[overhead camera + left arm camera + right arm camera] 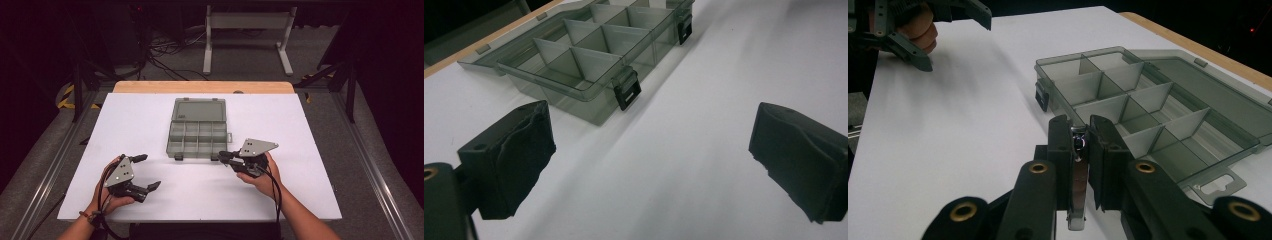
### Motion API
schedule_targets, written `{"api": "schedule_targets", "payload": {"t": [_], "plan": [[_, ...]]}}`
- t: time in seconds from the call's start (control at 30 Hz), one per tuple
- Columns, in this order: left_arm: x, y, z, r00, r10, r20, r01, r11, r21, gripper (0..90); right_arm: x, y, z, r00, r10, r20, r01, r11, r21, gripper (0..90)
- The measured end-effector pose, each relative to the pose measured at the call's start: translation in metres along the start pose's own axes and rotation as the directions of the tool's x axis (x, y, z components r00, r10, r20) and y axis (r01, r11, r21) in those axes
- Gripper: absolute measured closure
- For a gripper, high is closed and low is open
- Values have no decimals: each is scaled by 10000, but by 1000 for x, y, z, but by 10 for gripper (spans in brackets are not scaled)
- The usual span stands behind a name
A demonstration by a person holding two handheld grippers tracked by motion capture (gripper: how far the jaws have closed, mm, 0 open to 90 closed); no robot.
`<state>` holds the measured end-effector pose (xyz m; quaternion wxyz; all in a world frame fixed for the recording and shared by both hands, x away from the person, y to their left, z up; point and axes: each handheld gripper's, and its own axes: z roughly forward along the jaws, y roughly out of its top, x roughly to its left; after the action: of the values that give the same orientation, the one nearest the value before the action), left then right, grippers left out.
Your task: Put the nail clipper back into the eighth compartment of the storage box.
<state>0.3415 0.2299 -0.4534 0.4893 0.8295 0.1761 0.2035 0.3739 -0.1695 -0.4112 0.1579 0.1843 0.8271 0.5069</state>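
A small metal piece [1077, 175], thin, flat and shiny with a brownish middle, stands pinched upright between the pads of the right gripper [1079, 131], just short of the near right corner of the open organizer box [197, 135]. What the piece is cannot be made out from the right gripper view; it looks stiff, light and slick, the sort of thing that could twist or slip from a loose hold, so the flat faces the pads now press on seem the sound place to grip it.

The box, of smoky clear plastic, sits near the middle of the white bench [150, 200], its lid laid flat behind it and its divided compartments bare. Thin upright dividers and the raised front rim with two black latches [628, 90] are the edges to clear; a low approach from the front would likely catch the rim, so coming in from above looks safer. The compartment nearest the gripper is a short reach beyond that rim.

In front of the box and to its left, well apart from it, the left gripper [142, 172] rests in the person's hand with its jaws spread wide and nothing between them. Open bench lies all round the box.
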Motion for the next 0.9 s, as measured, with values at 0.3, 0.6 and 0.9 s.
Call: {"api": "schedule_targets", "payload": {"t": [0.3, 0.6, 0.9], "plan": [[1, 0, -1, 10000, -10, -33, 10, 10000, -26, 50, -5, 3, -6, 9996, 95, 277, -89, 9997, -207, 810], [0, 0, 0, 10000, -82, 15, 83, 10000, -27, 49, -12, 8, -9, 9982, 195, 569, -167, 9986, -497, 810], [0, 0, 1, 10000, -40, 34, 40, 10000, 13, 50, -19, 15, -6, 9961, 360, 808, -307, 9974, -658, 810]]}}
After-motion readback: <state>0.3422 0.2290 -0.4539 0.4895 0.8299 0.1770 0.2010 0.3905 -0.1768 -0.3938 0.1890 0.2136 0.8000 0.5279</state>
